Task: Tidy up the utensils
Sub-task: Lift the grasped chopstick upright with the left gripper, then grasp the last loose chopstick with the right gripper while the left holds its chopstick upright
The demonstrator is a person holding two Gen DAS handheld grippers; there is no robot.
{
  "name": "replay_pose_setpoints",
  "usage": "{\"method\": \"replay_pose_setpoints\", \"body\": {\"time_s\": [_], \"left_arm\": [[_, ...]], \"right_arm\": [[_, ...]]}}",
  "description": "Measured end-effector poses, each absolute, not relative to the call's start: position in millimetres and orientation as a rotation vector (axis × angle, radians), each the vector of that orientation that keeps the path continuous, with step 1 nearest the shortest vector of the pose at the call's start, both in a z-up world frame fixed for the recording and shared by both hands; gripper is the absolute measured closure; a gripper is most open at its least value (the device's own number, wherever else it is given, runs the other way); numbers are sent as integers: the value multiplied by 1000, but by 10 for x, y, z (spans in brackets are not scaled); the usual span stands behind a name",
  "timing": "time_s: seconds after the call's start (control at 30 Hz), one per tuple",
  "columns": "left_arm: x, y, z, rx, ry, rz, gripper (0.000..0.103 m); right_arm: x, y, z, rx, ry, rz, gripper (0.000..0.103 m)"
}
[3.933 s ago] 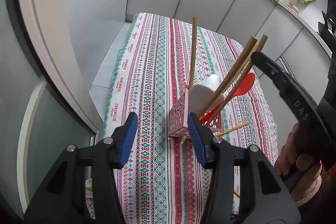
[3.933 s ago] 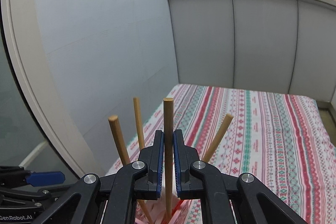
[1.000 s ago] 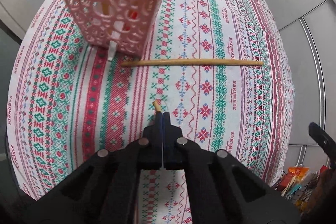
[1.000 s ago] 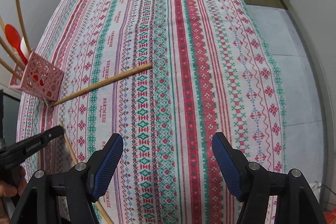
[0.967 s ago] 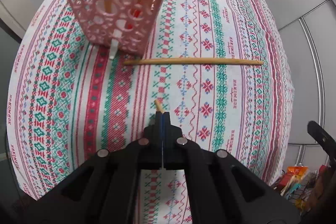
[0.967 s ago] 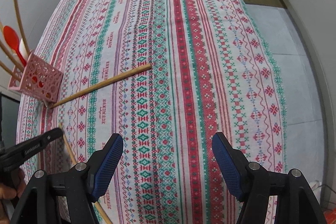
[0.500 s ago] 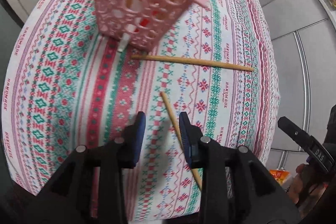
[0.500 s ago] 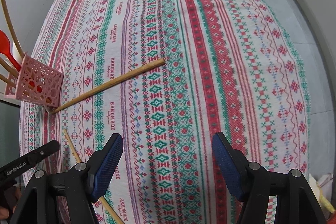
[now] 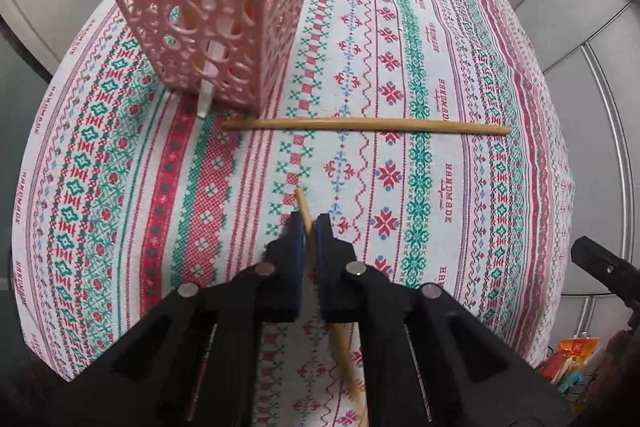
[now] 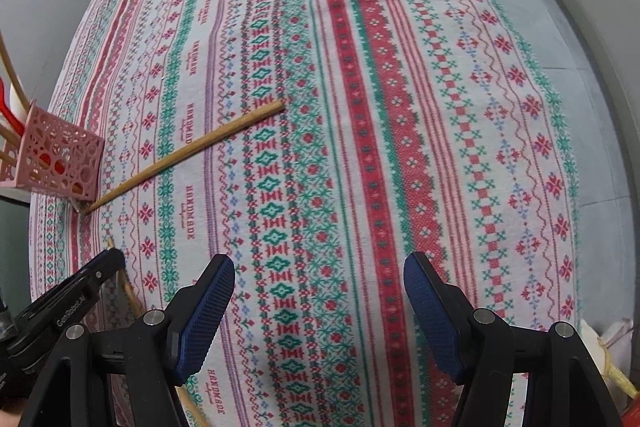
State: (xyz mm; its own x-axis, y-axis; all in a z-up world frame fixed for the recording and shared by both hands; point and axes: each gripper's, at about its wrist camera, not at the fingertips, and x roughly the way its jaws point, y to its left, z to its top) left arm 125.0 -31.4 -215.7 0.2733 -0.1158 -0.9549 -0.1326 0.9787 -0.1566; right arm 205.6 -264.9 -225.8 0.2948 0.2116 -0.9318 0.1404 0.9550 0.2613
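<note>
My left gripper [image 9: 308,227] is shut on a wooden chopstick [image 9: 301,203] near its tip, low over the patterned tablecloth [image 9: 420,75]. A second chopstick [image 9: 364,125] lies flat just beyond, one end by the pink lattice basket [image 9: 208,11], which holds several wooden sticks and a red utensil. In the right wrist view my right gripper [image 10: 318,291] is open and empty above the cloth. There the loose chopstick [image 10: 188,157], the basket [image 10: 56,159] and the left gripper [image 10: 110,259] appear at the left.
The table's near edge drops off at the right of the left wrist view, with grey cabinet doors [image 9: 592,39] beyond. Grey floor [image 10: 568,27] lies past the cloth's right edge in the right wrist view.
My left gripper opened half a second ago, then closed again on the chopstick near its tip. The basket looks nearer. My right gripper stays open and has moved slightly over the cloth.
</note>
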Motion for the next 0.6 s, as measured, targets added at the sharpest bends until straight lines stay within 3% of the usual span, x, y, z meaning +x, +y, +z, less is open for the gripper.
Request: {"method": "replay_pose_setpoints", "body": {"time_s": [0.6], "left_arm": [[1015,701,-1417,-297,1138,-118,98]], "right_arm": [[2499,-2316,-2474,539,1317,32,29]]}}
